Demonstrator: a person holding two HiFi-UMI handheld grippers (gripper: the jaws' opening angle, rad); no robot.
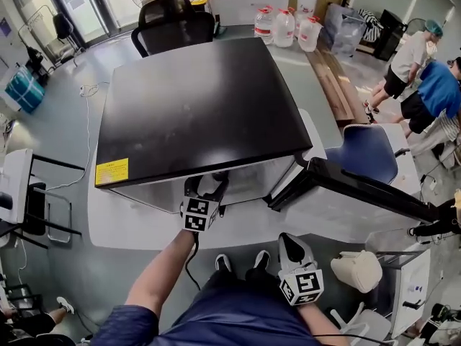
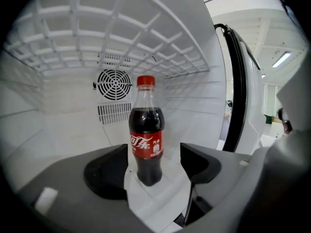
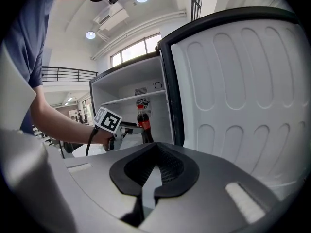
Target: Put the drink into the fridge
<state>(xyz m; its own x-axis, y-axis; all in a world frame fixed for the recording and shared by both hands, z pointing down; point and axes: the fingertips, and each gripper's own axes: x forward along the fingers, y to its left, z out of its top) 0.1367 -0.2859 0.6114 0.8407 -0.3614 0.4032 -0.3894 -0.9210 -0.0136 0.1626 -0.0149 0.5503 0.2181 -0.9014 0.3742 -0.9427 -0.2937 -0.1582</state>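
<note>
A cola bottle (image 2: 146, 130) with a red cap and red label stands upright on the white floor inside the open fridge (image 2: 58, 106). My left gripper (image 2: 154, 161) is open, one jaw on each side of the bottle's base, with gaps showing. In the head view the left gripper (image 1: 204, 192) reaches in under the fridge's black top (image 1: 202, 107). The right gripper view shows the bottle (image 3: 143, 124) just past the left gripper (image 3: 121, 128). My right gripper (image 3: 154, 154) is shut and empty, held low near my body (image 1: 292, 249), facing the open door (image 3: 233, 96).
The fridge door (image 1: 346, 186) swings open to the right. A wire shelf (image 2: 112, 28) and a round fan grille (image 2: 114, 84) sit above and behind the bottle. A blue chair (image 1: 367, 153), a black office chair (image 1: 173, 20), water jugs (image 1: 288, 27) and people (image 1: 425, 85) surround the fridge.
</note>
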